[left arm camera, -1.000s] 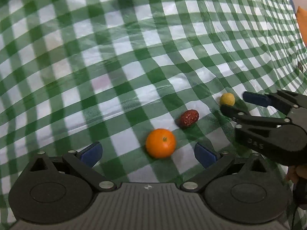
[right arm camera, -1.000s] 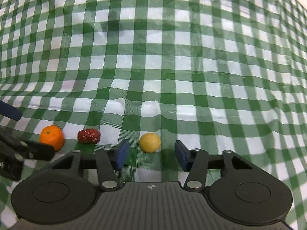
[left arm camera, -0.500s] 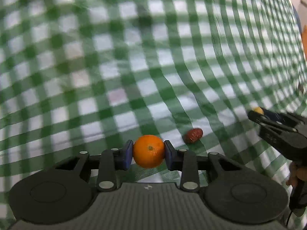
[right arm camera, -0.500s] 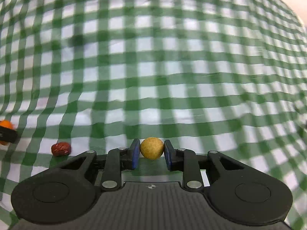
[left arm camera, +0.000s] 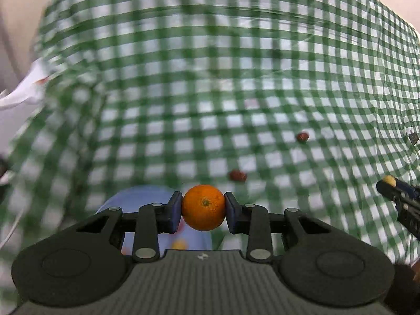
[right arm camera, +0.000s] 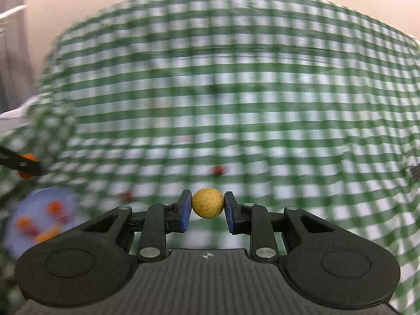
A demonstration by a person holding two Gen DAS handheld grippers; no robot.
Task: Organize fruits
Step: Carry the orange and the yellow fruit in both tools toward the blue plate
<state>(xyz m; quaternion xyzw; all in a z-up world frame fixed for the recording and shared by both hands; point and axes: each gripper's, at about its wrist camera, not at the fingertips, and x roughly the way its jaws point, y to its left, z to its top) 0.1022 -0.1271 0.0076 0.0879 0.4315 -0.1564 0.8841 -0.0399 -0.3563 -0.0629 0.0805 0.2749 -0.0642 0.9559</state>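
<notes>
My left gripper is shut on an orange and holds it above the table, over the near edge of a pale blue plate. My right gripper is shut on a small yellow fruit, also lifted. Two red dates lie on the green checked cloth. In the right wrist view the blue plate at the lower left holds several orange and red fruits, and the left gripper with the orange shows at the left edge.
A green and white checked cloth covers the table. White cloth or paper lies at the table's far left edge. A small dark object sits at the right edge. The right gripper shows at the right.
Both grippers closed on their fruits, the orange and the yellow fruit, and lifted them. Both have risen and swung left toward the blue plate, which has come into view.
</notes>
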